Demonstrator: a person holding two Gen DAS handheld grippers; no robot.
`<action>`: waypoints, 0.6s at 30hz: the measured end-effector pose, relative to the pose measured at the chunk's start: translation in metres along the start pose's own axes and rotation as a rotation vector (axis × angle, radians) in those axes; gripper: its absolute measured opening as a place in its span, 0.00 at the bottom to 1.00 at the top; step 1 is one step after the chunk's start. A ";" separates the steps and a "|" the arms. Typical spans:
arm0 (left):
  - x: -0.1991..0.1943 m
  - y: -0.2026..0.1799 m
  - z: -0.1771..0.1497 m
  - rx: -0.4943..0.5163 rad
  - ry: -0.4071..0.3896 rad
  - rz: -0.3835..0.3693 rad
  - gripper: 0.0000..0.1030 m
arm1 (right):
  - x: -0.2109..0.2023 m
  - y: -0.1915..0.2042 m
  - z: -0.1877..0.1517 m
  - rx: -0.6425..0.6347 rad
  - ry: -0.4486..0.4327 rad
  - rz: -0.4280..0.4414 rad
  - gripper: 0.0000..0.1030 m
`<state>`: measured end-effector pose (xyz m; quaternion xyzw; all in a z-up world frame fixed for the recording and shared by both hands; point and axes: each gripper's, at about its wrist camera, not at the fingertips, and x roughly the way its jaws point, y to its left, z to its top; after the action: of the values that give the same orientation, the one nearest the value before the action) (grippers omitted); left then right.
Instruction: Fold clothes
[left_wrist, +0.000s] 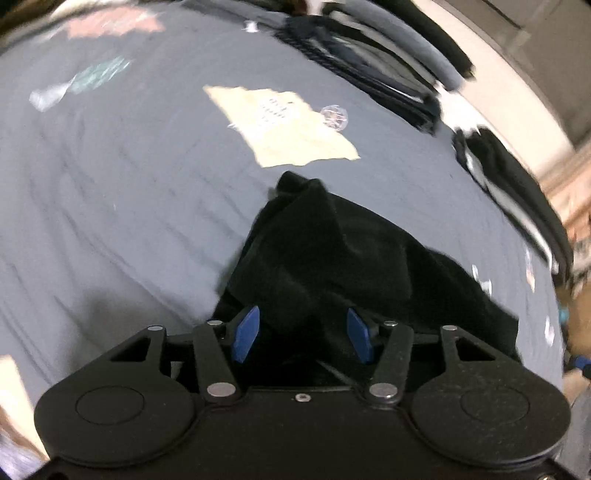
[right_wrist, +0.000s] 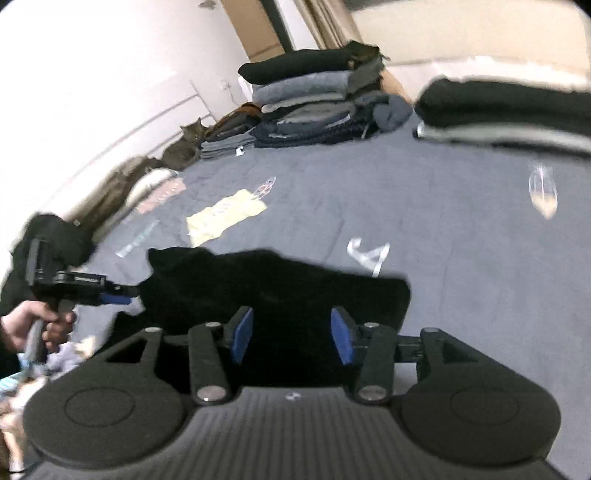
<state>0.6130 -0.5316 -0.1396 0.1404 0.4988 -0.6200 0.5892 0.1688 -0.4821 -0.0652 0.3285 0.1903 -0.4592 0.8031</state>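
Observation:
A crumpled black garment (left_wrist: 332, 258) lies on the grey bed sheet (left_wrist: 110, 203). My left gripper (left_wrist: 303, 332) hovers at its near edge, blue pads wide apart and not pressing on the cloth below them. In the right wrist view the same black garment (right_wrist: 277, 288) spreads across the grey bed sheet (right_wrist: 443, 221). My right gripper (right_wrist: 291, 332) stands open over its near side with nothing pinched. The left gripper (right_wrist: 120, 297), held by a hand (right_wrist: 33, 321), has its tips at the garment's left edge.
A pale yellow cloth (left_wrist: 284, 125) lies beyond the garment. Stacks of folded clothes stand at the back (right_wrist: 314, 92) and back right (right_wrist: 517, 110). A cat (right_wrist: 184, 147) sits by the wall. Plastic scraps (right_wrist: 369, 254) litter the sheet.

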 end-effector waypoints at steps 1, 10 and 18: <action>0.005 0.003 0.001 -0.048 -0.003 -0.005 0.51 | 0.008 0.003 0.009 -0.025 0.007 -0.013 0.46; -0.022 0.029 -0.003 -0.247 -0.141 -0.051 0.02 | 0.113 0.026 0.060 -0.214 0.069 -0.073 0.46; -0.027 0.047 -0.029 -0.199 0.004 -0.008 0.03 | 0.162 -0.012 0.046 -0.279 0.239 -0.113 0.46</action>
<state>0.6488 -0.4835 -0.1535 0.0802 0.5598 -0.5694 0.5967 0.2403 -0.6179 -0.1353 0.2549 0.3643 -0.4305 0.7855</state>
